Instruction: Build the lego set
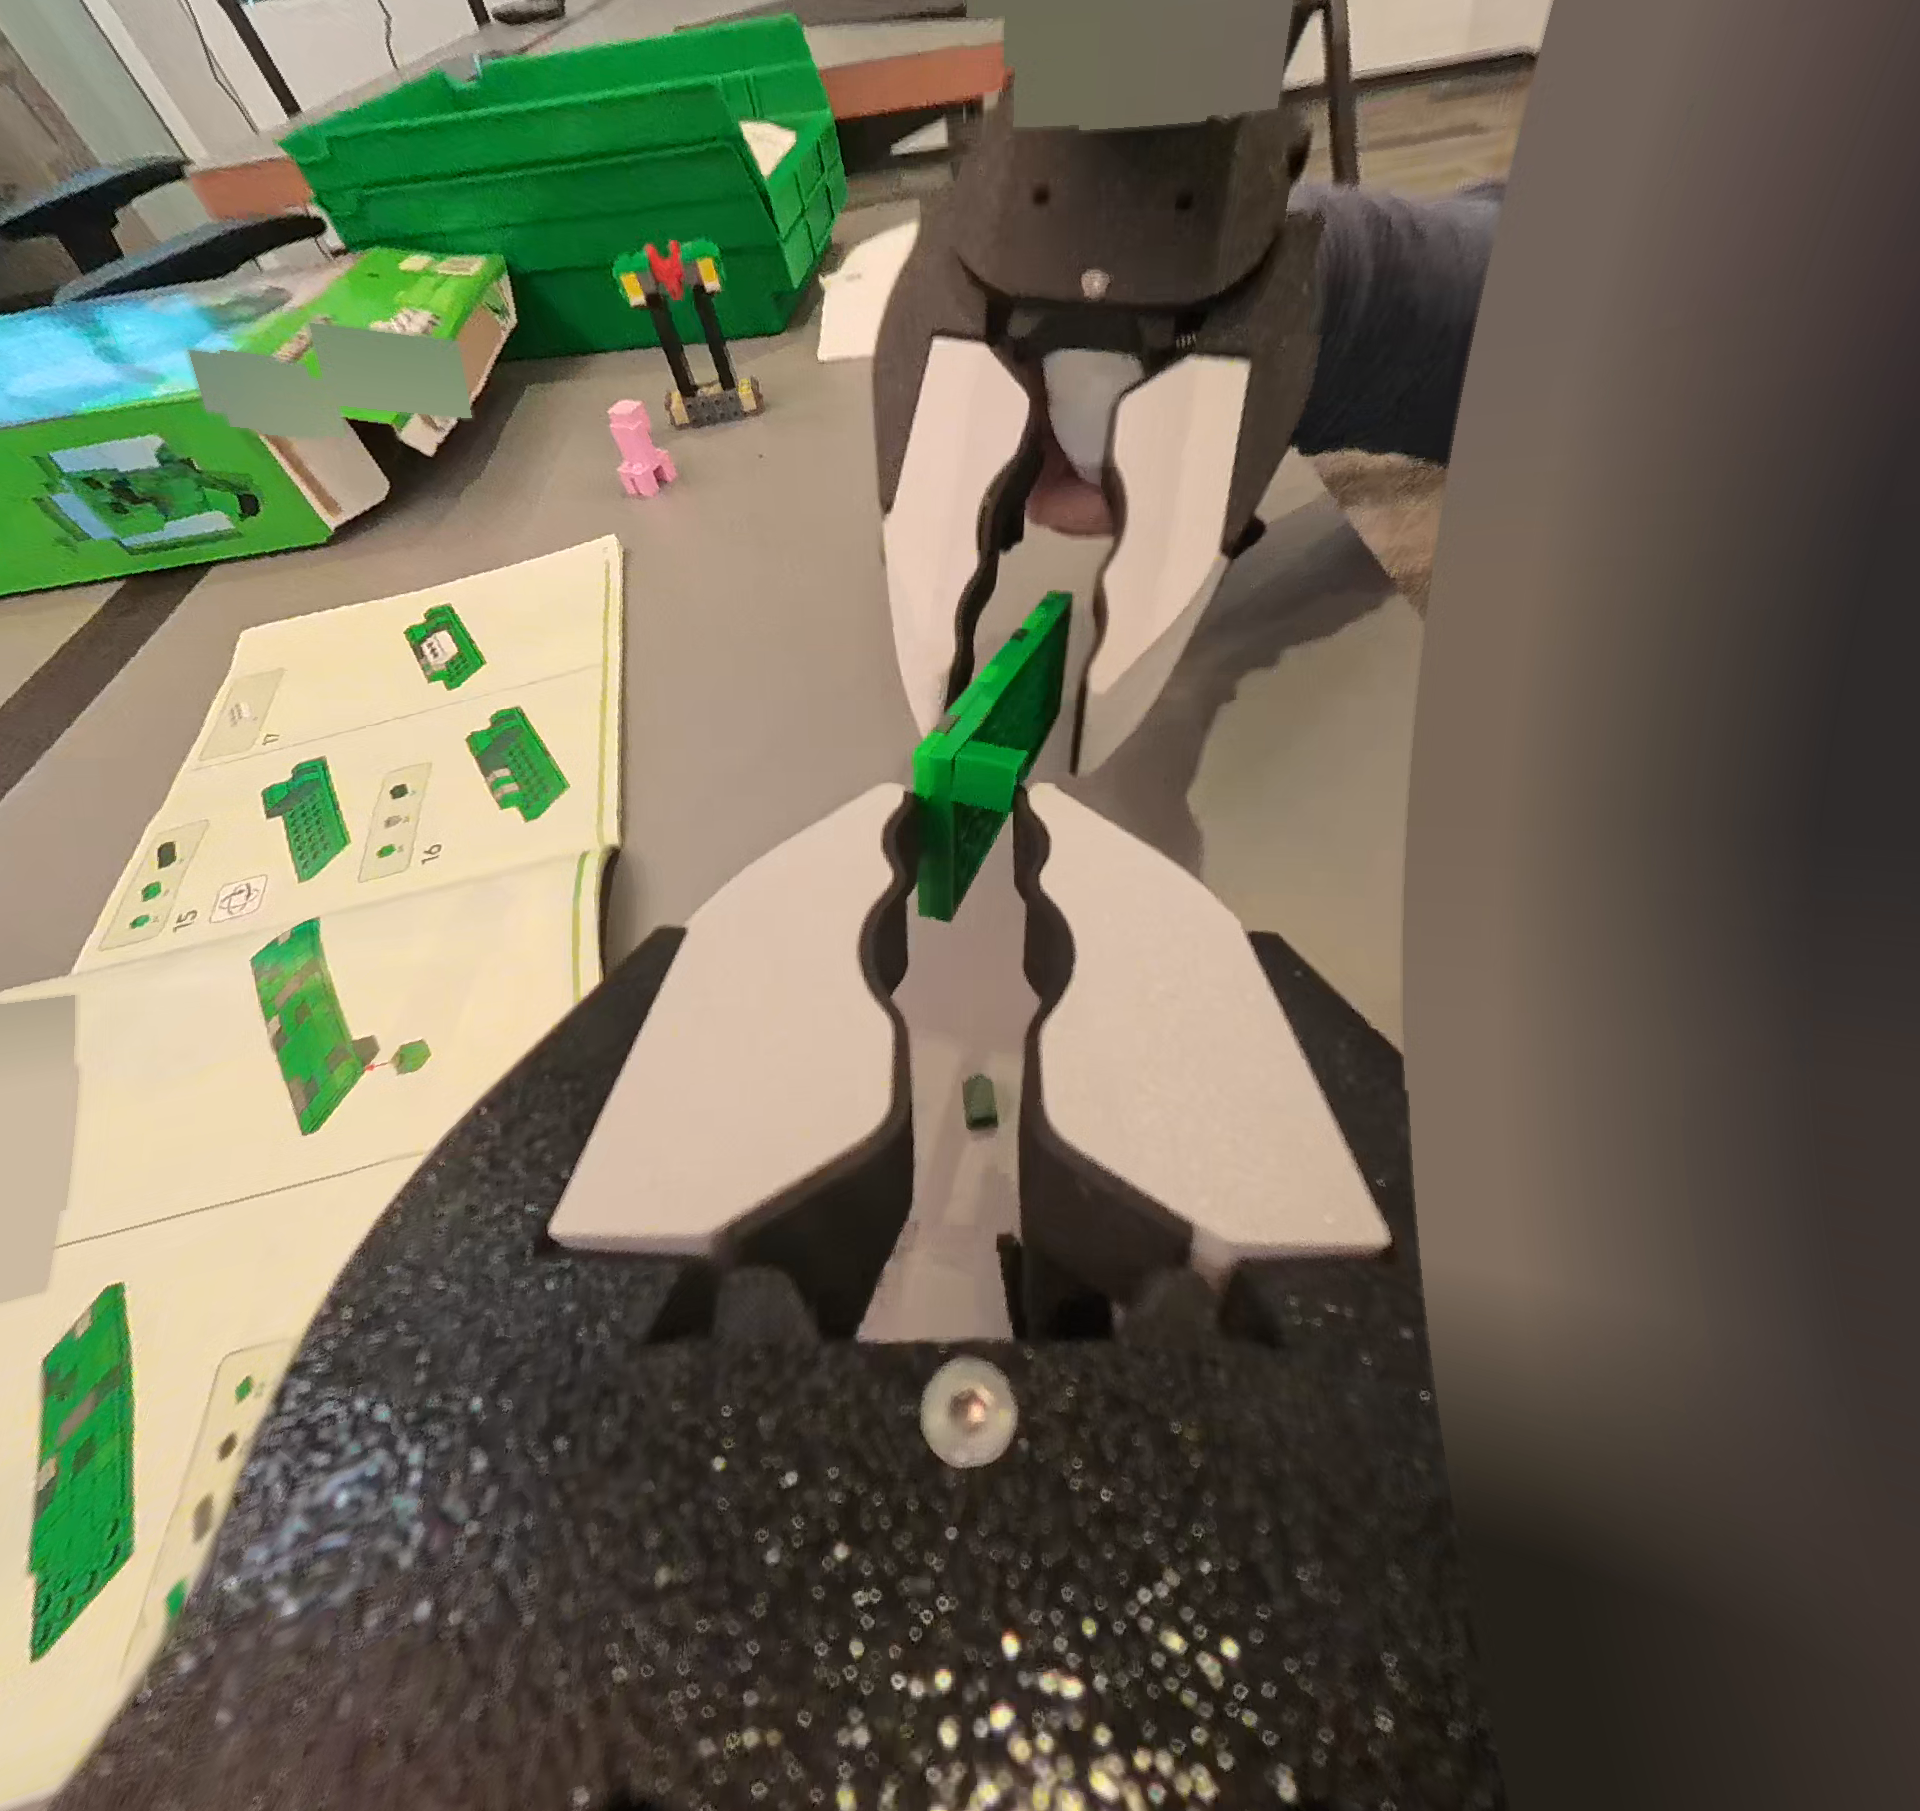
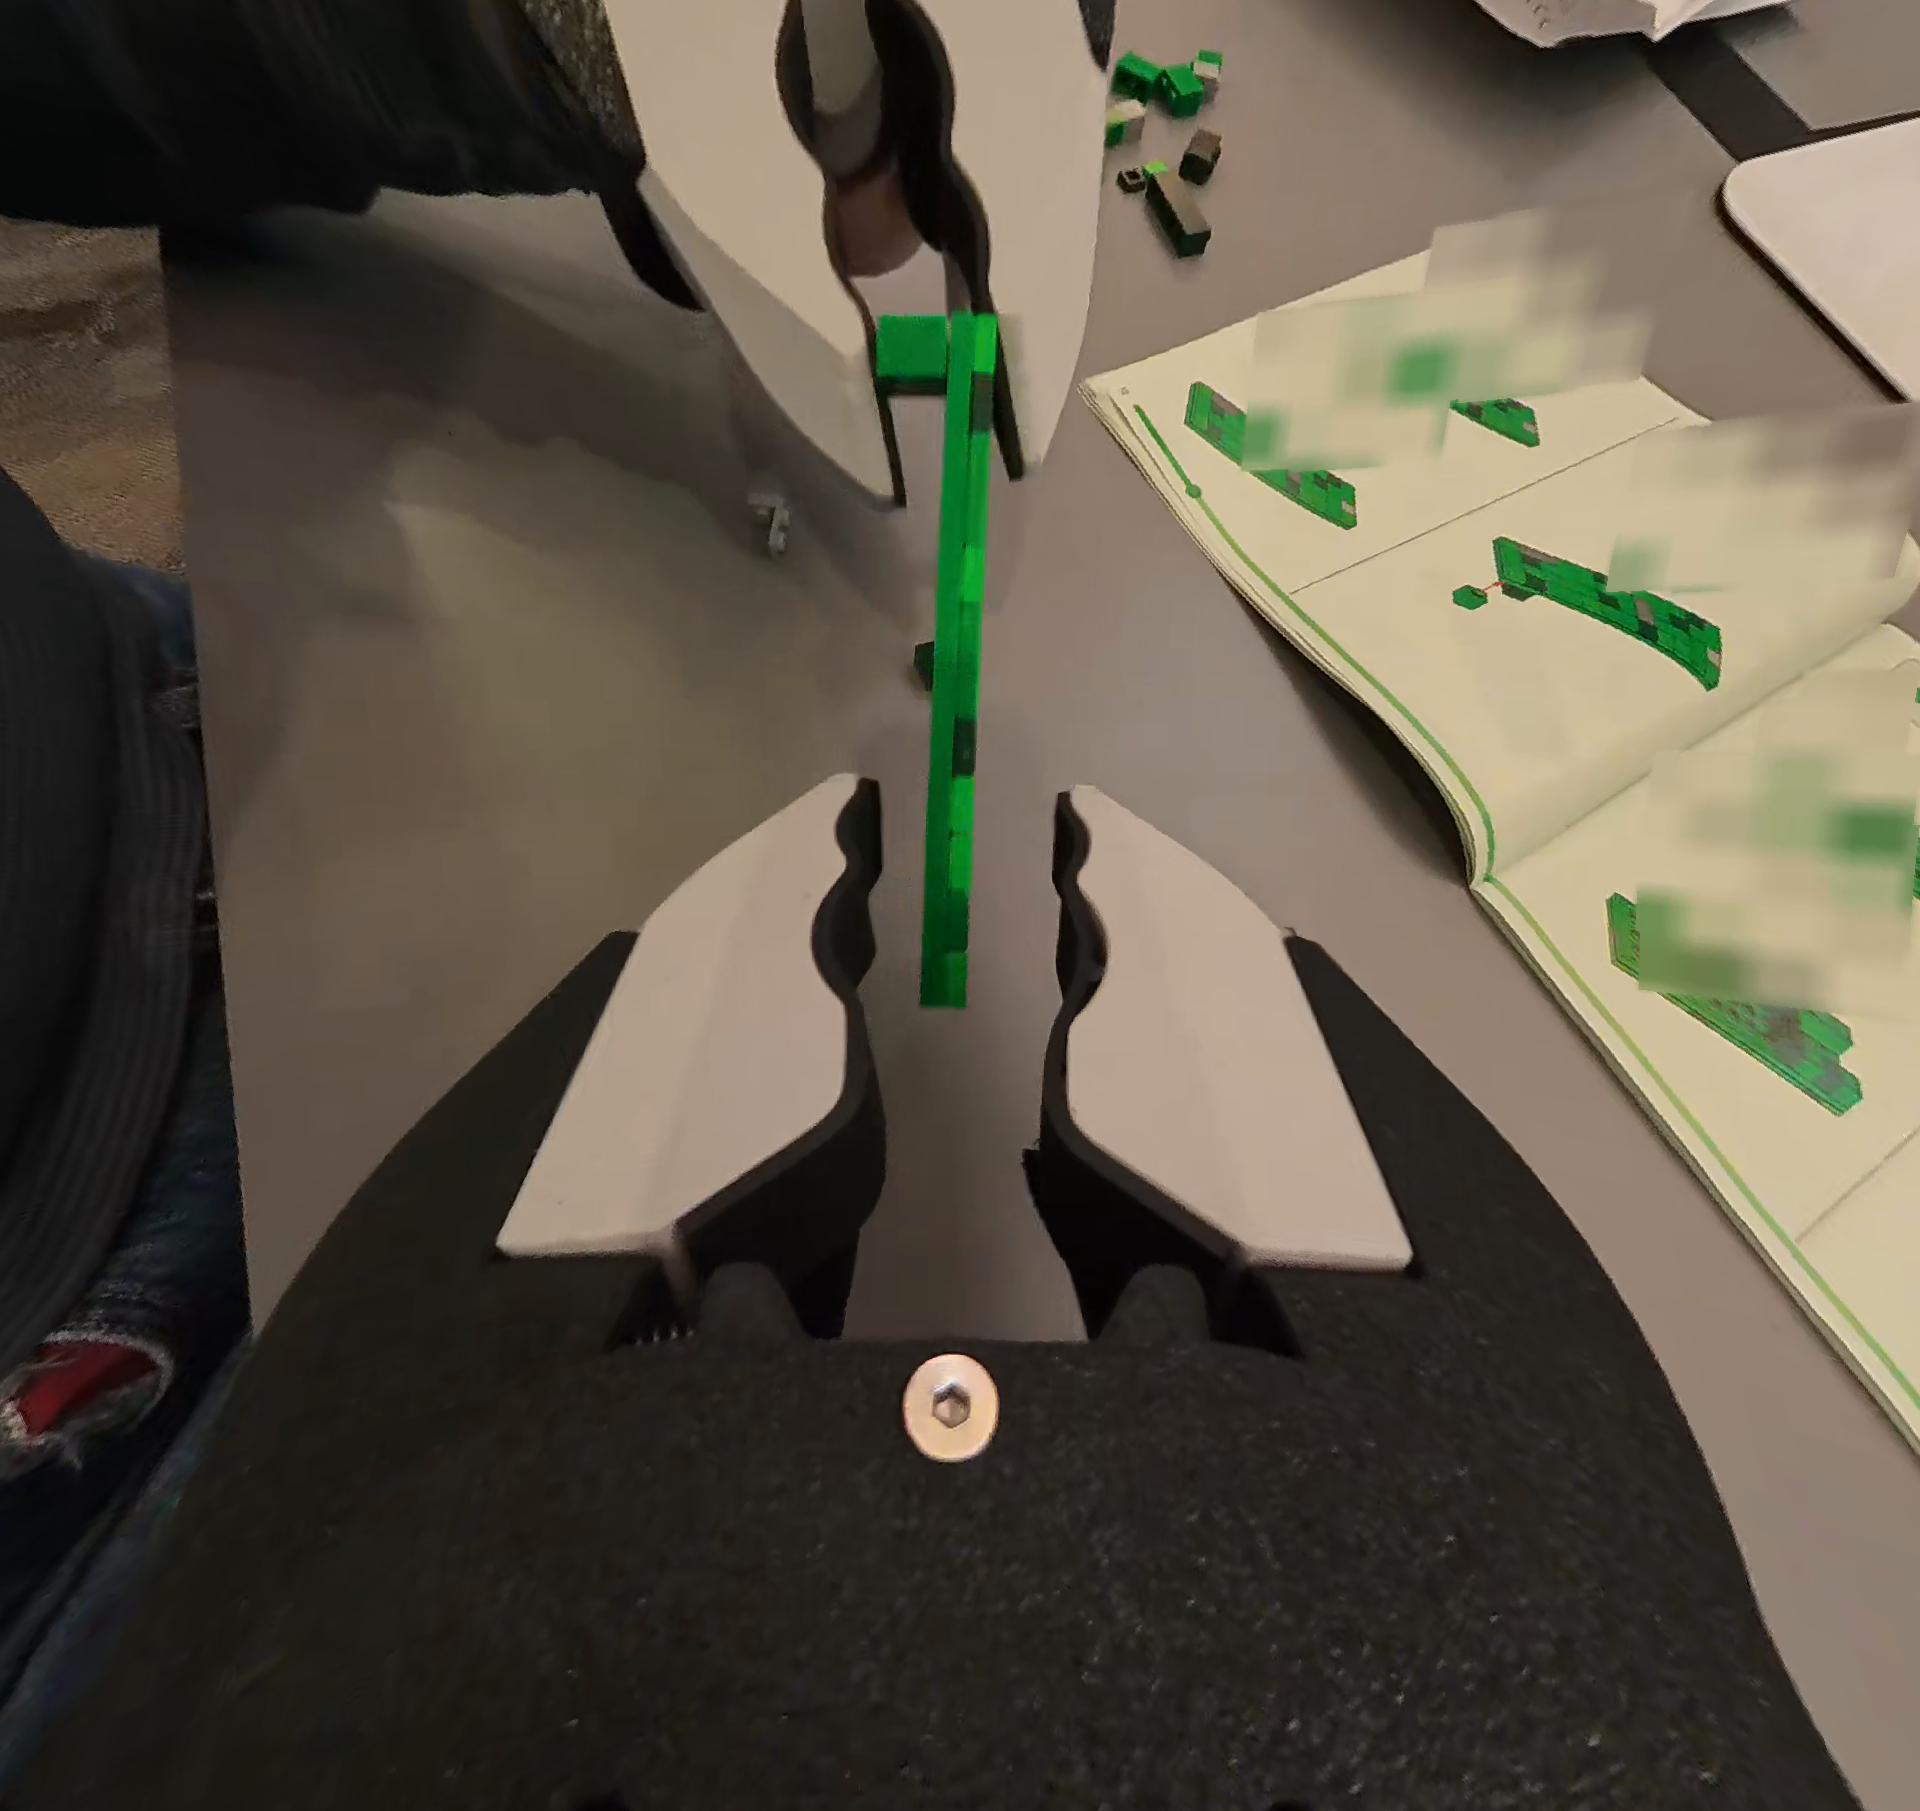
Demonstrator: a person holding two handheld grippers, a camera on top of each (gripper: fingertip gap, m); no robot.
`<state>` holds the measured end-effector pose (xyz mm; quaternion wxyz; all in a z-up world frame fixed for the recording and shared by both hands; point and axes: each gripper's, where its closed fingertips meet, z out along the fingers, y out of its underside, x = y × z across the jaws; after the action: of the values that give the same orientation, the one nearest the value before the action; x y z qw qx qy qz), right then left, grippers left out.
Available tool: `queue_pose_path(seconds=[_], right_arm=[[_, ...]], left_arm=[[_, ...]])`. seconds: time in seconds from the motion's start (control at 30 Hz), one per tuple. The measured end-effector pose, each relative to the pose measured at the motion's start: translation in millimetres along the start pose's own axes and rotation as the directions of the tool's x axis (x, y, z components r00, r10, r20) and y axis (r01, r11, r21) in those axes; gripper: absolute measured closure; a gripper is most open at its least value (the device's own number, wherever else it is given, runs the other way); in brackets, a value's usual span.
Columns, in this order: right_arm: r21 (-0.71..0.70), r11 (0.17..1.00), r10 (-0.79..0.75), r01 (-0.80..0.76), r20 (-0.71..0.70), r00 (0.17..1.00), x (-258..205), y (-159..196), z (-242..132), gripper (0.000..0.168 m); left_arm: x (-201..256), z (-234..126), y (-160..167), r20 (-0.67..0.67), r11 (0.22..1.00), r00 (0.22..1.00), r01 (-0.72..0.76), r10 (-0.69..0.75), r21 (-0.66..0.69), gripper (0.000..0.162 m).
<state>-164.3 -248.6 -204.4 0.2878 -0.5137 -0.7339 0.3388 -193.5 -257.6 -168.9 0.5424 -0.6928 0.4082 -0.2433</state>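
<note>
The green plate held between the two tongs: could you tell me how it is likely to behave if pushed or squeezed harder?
The green plate looks thin, long and straight, so probably stiff but light. It seems made of stacked layers, so a hard push might pop pieces apart. The left tongs hold only one end, so it could pivot.

White fingers [image 2: 727,1034] (wavy black pads)

Plate [image 1: 987,774] between two facing grippers, above table [image 1: 727,618]
</note>
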Motion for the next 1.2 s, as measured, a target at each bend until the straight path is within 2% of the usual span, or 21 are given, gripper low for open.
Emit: queue_pose_path(seconds=[0.07, 0.13, 0.2, 0.27, 0.4, 0.63, 0.83, 1.03, 1.1, 1.2], right_arm=[[0.049, 0.999, 0.003, -0.003, -0.008, 1.000, 1.3, -1.4, -3.2, 0.122], [0.175, 0.985, 0.016, -0.007, -0.049, 0.999, 6.4, -11.7, -10.9, 0.113], [0.349, 0.937, 0.065, -0.029, -0.093, 0.993, 11.7, -28.8, -23.6, 0.116], [0.487, 0.870, 0.128, -0.078, -0.070, 0.989, 12.7, -43.1, -35.0, 0.120], [0.589, 0.787, 0.183, -0.184, 0.062, 0.981, 7.4, -58.7, -40.0, 0.130], [0.620, 0.758, 0.159, -0.202, 0.124, 0.979, 1.0, -68.2, -41.1, 0.161], [0.634, 0.753, 0.152, -0.178, 0.096, 0.984, 0.6, -66.7, -41.2, 0.162], [0.659, 0.740, 0.184, -0.137, -0.002, 0.983, 8.1, -60.3, -41.2, 0.162], [0.665, 0.732, 0.185, -0.147, 0.013, 0.983, 7.4, -58.6, -41.2, 0.162], [0.668, 0.727, 0.164, -0.161, 0.059, 0.985, 4.0, -56.7, -40.1, 0.162]], left_arm=[[-4.0, -3.4, -7.2, 0.014, 0.997, 0.999, 0.031, -0.032, 0.068, 0.145], [-8.7, -8.2, -16.6, 0.027, 0.984, 0.996, 0.085, -0.091, 0.159, 0.145], [-9.8, -12.8, -27.6, 0.006, 0.952, 0.987, 0.153, -0.160, 0.265, 0.146], [-8.0, -14.3, -33.3, -0.028, 0.925, 0.980, 0.194, -0.195, 0.327, 0.146], [-2.0, -9.4, -33.4, -0.050, 0.923, 0.984, 0.179, -0.173, 0.341, 0.146], [-0.3, -13.0, -40.4, -0.083, 0.890, 0.980, 0.200, -0.182, 0.411, 0.146], [-0.5, -11.2, -39.3, -0.100, 0.873, 0.972, 0.233, -0.211, 0.429, 0.146], [-7.6, -20.4, -34.0, 0.022, 0.888, 0.978, 0.178, -0.207, 0.424, 0.137], [-9.3, -24.6, -34.6, 0.067, 0.898, 0.981, 0.136, -0.180, 0.418, 0.135], [-4.6, -24.1, -38.6, 0.048, 0.914, 0.989, 0.111, -0.140, 0.389, 0.126]])
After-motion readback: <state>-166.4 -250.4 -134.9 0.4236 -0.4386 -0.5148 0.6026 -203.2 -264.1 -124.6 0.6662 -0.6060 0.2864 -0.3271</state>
